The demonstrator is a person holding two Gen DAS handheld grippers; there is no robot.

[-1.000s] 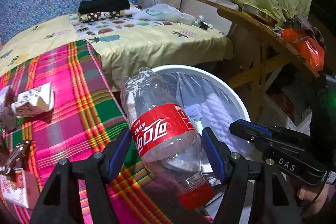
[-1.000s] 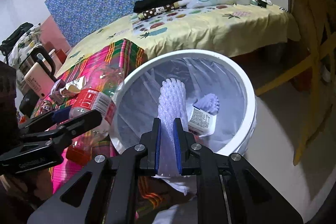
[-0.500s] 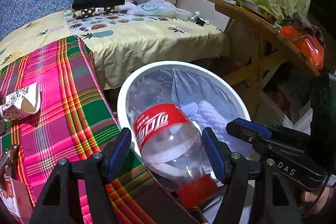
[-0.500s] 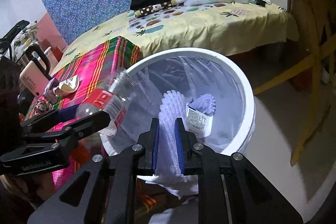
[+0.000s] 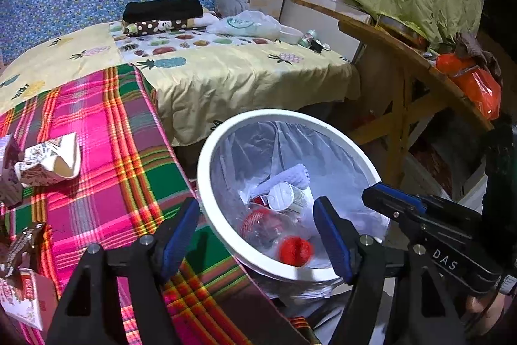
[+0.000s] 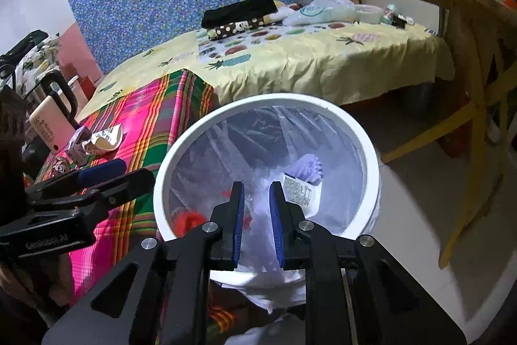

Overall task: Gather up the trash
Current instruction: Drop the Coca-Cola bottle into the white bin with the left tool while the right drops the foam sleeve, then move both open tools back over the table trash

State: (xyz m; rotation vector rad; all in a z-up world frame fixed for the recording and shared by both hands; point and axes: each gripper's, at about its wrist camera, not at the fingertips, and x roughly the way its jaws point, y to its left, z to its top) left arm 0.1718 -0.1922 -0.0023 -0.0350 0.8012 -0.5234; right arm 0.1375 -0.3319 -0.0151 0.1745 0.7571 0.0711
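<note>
A white trash bin (image 5: pixel 206 151) lined with a clear bag stands beside the plaid-covered table; it also shows in the right wrist view (image 6: pixel 371 151). The clear cola bottle with a red cap (image 5: pixel 295 250) lies inside the bin on white foam netting (image 5: pixel 299 173). My left gripper (image 5: pixel 258 235) is open and empty over the bin's near rim. My right gripper (image 6: pixel 257 209) is open a little above the bin, with nothing held between its blue pads; the foam netting (image 6: pixel 308 165) lies below in the bin.
A crumpled paper cup (image 5: pixel 53 162) and wrappers (image 5: pixel 19 251) lie on the pink plaid cloth (image 5: pixel 106 151). A bed with a yellow sheet (image 5: pixel 242 80) is behind. A wooden table (image 5: pixel 404 60) stands at the right.
The left gripper let go of the cola bottle, which dropped into the bin. The right gripper opened and released the foam netting into the bin.
</note>
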